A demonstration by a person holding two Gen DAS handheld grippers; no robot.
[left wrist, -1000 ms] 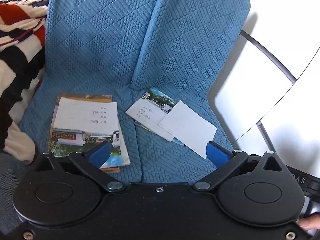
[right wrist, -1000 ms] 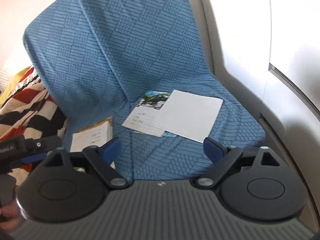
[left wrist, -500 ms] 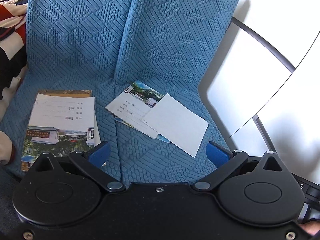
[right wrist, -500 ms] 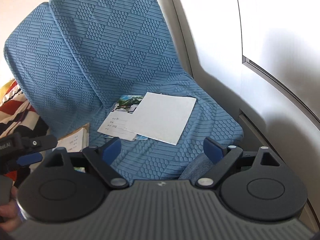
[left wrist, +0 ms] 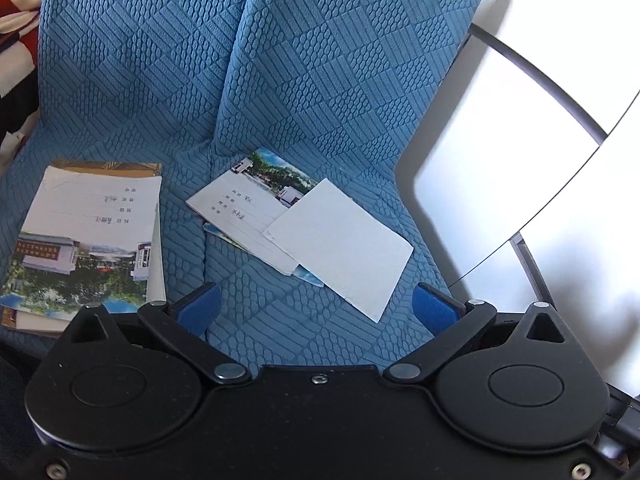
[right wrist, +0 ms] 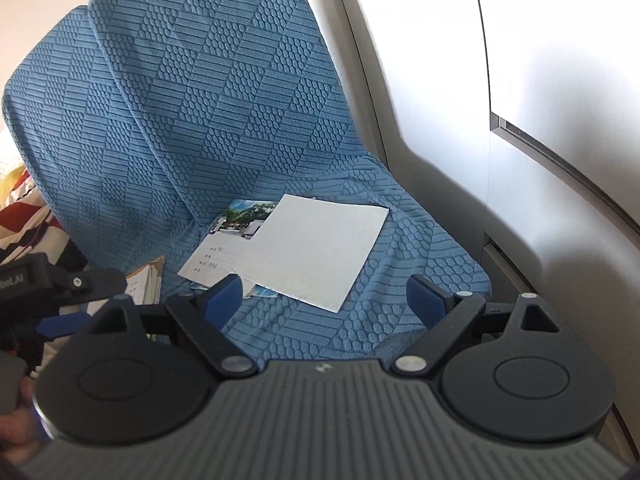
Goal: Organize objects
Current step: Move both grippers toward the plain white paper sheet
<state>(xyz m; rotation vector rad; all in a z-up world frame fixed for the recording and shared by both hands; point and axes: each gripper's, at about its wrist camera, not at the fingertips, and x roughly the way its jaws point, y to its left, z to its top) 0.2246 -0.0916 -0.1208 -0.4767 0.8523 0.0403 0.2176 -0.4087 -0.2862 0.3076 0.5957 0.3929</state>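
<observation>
On the blue seat cover (left wrist: 320, 80) lie two groups of booklets. A stack with a photo cover (left wrist: 84, 236) lies at the left. A loose pile lies in the middle: a plain white sheet (left wrist: 340, 248) over a booklet with a building photo (left wrist: 248, 204). The same pile shows in the right wrist view, with the white sheet (right wrist: 316, 248) over the photo booklet (right wrist: 224, 244). My left gripper (left wrist: 316, 308) is open and empty, just short of the pile. My right gripper (right wrist: 324, 300) is open and empty, with the white sheet's near corner between its jaws. The left gripper (right wrist: 60, 284) shows at that view's left edge.
A striped red, black and white blanket (left wrist: 16, 32) lies left of the seat. A pale wall panel with a dark curved trim (left wrist: 520, 128) rises at the right; in the right wrist view that wall (right wrist: 500, 120) stands close beside the seat's right edge.
Both grippers moved right and closer to the middle pile. The left stack slid toward the left edge of the left wrist view. Both grippers stayed open.
</observation>
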